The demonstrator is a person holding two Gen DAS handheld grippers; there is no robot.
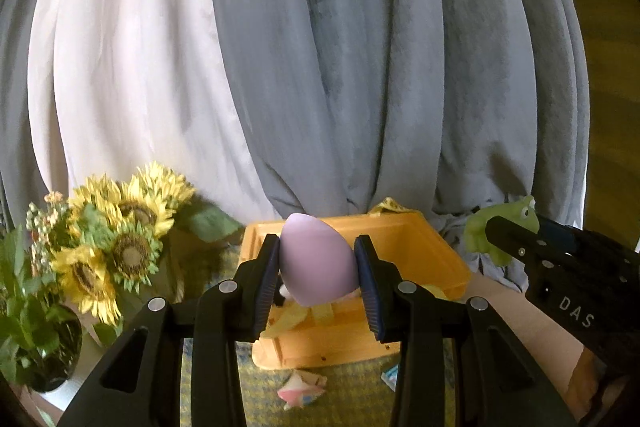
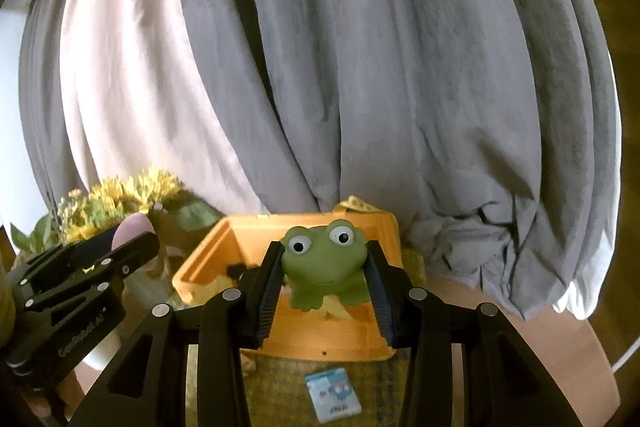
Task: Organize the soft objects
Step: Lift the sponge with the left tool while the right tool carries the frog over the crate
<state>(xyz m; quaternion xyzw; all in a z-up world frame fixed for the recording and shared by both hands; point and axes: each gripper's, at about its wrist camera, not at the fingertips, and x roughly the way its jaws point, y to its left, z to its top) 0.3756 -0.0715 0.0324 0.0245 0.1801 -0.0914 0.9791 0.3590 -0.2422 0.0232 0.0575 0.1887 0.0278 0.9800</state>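
- Our left tool pinches a lilac egg-shaped sponge between its blue-ribbed pads; we see the sponge held in the air above the orange bin, its narrow end tilted up and away from us.
- Our right tool is clamped on a green rubber frog, gripping it at both sides of the head, so the frog faces the camera with its front feet dangling free over the same bin.
- In the left wrist view we see the frog and the right tool off to the right, level with the sponge and well apart from it.
- Inside the bin we can make out pale yellow pieces on its floor; what they are we cannot tell.
- Beneath the bin lies a yellow-green checked mat on the wooden counter.
- On the mat, in front of the bin, we find a pink and white star-shaped item and a small printed packet.
- To the left stands a bunch of sunflowers in a dark vase.
- Behind everything hang grey and white curtains.
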